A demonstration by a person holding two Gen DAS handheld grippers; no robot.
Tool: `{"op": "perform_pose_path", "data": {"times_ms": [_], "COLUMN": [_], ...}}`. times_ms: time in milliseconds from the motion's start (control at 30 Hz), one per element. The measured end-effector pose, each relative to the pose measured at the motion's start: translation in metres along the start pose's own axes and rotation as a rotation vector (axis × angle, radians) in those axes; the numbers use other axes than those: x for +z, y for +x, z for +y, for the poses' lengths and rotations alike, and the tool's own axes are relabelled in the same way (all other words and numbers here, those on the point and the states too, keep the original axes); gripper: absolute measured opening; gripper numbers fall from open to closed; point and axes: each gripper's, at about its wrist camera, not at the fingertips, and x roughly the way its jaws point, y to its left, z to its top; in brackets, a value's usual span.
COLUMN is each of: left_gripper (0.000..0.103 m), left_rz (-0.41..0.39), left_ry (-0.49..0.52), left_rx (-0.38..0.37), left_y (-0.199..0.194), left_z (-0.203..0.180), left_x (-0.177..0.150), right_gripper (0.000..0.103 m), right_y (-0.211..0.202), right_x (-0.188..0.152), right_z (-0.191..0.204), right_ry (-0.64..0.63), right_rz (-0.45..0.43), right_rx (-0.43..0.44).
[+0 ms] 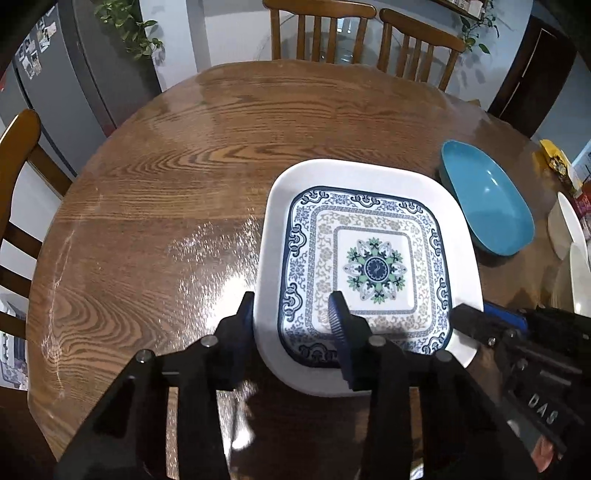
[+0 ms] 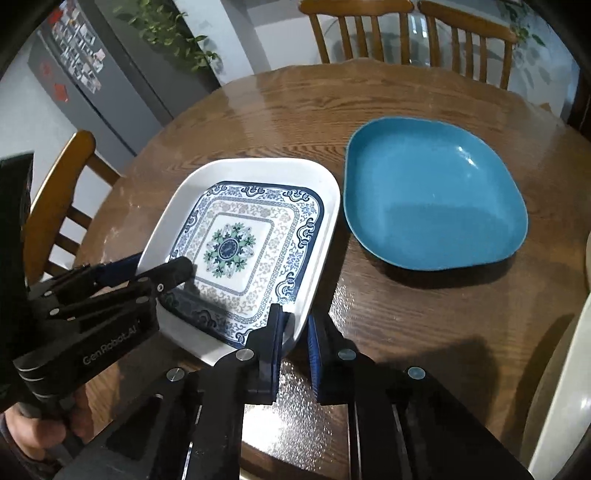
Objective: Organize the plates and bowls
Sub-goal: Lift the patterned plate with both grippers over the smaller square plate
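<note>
A round wooden table (image 1: 184,177) holds a square white plate with a blue and green floral pattern (image 1: 373,258). Beside it, to its right and not touching, sits a blue square bowl (image 2: 432,195).

The left hand-held gripper (image 1: 291,306) straddles the plate's near left corner: one finger stands outside the rim, the other rests on the patterned inside. Its jaws are partly closed around that rim, though whether the pads press on it cannot be told.

The right hand-held gripper (image 2: 295,321) is at the plate's near right corner, jaws drawn almost together with the white rim between the two blue pads, gripping it. In this wrist view the plate's near right corner sits a little raised.

A hand (image 2: 48,424) holds the left tool's handle at the lower left. Wooden chairs (image 1: 317,29) stand around the far side of the table, and a grey refrigerator (image 2: 92,74) stands at the back left. Pale dishes (image 1: 572,240) sit at the table's right edge.
</note>
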Motion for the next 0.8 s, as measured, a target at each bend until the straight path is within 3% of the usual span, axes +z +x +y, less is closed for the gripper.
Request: {"op": "perform_pose_path", "data": {"times_ms": [200, 800], "left_gripper": [0.029, 0.029], "left_rz": [-0.017, -0.153], "left_ry": [-0.012, 0.011], "left_rx": [-0.015, -0.040], "left_y": [-0.015, -0.099], "left_z": [-0.003, -0.037], "left_x": [-0.018, -0.054], "right_gripper": [0.013, 0.013], "right_y": [-0.011, -0.104], "right_x": [-0.010, -0.046], "right_z": [-0.003, 0.013], "right_ry": [0.013, -0.030], "right_rz": [-0.012, -0.158], "right_rx": [0.013, 0.011]}}
